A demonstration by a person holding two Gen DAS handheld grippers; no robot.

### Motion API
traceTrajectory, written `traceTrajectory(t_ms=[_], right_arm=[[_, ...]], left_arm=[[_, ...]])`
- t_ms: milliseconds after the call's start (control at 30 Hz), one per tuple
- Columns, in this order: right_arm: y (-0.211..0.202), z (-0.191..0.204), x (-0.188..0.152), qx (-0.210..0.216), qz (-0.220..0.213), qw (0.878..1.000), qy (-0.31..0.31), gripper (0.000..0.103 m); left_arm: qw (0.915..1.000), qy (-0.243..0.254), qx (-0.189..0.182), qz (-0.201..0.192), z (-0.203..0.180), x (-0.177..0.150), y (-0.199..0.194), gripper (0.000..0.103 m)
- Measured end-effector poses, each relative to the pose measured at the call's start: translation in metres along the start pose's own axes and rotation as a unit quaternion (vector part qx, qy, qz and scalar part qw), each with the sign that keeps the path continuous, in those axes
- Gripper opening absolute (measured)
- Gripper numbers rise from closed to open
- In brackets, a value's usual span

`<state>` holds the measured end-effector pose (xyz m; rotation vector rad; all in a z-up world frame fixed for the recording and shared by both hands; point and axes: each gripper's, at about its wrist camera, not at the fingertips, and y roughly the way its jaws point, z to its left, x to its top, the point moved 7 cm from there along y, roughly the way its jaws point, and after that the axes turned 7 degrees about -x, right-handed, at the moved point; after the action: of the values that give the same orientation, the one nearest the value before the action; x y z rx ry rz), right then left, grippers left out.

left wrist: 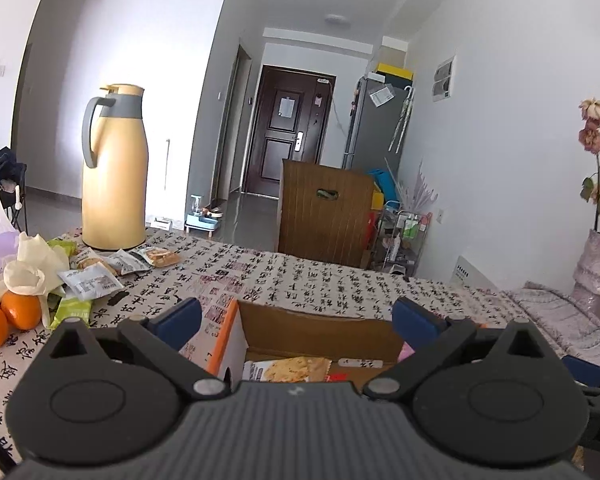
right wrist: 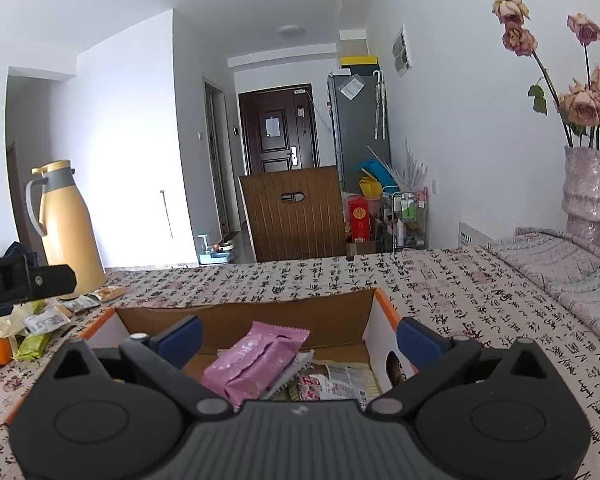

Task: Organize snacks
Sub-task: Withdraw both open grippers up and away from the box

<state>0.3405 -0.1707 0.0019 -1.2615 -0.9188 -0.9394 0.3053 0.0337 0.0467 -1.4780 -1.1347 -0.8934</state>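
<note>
- My left hand-held gripper [left wrist: 296, 316] stands wide open with nothing between its blue fingers, above the cardboard box [left wrist: 316, 330].
- My right hand-held gripper [right wrist: 300, 338] is equally spread and empty over the same box.
- In the box at 6 o'clock lies a pink packet [right wrist: 256, 360] among other wrappers.
- At 9 o'clock on the table [left wrist: 340, 280], loose snack packets [left wrist: 92, 282] lie beside oranges [left wrist: 20, 310].
- At 10 o'clock stands a yellow thermos jug [left wrist: 114, 168].
</note>
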Motion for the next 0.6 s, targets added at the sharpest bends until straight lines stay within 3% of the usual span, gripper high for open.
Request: traceTrajectory(t_ms=[300,600], right_arm=[[-0.041,-0.003,0.012,0.022,-0.015,1.000,0.003,0.103],[-0.083,-0.010,-0.005,0.022,-0.011,1.000,-0.020,0.103]], left_arm=[[0.9992,0.021,-0.023,-0.023,-0.009,0.017,-0.044,0.103],[0.9974,0.052,-0.048,-0.017,-0.004,-0.001,-0.087,0.103]])
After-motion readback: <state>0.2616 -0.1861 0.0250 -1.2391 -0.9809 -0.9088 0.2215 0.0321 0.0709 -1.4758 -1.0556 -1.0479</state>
